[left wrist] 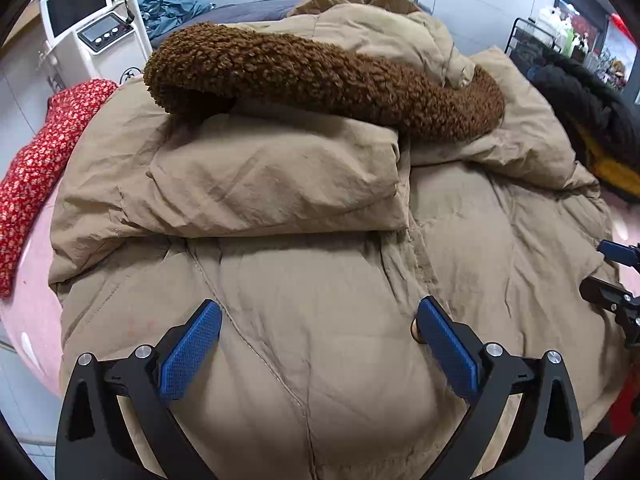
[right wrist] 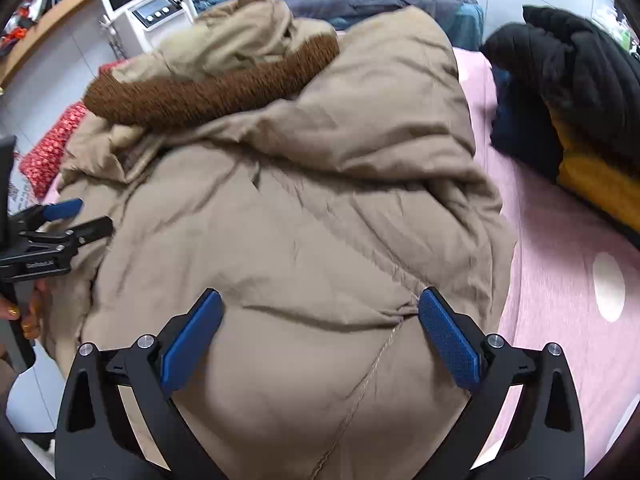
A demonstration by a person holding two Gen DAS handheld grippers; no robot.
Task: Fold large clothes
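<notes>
Coat (left wrist: 304, 264) on bed (right wrist: 560, 280); floral cloth (left wrist: 36, 172) at L, dark clothes (right wrist: 576, 92) at R.

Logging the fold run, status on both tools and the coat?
Left tool open, right tool open, both over the tan coat. Coat bunched, brown fleece collar on top. Black jacket beside, clear of it.

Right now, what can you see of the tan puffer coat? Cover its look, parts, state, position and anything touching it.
The tan puffer coat is a bulky quilted garment of matte, wrinkled fabric with stitched seams. A brown fleece trim curves along its hood at the far end. One section is folded over the body. It lies heaped on the pink bed cover. The left gripper and right gripper both stand open over its near end, gripping nothing.
</notes>
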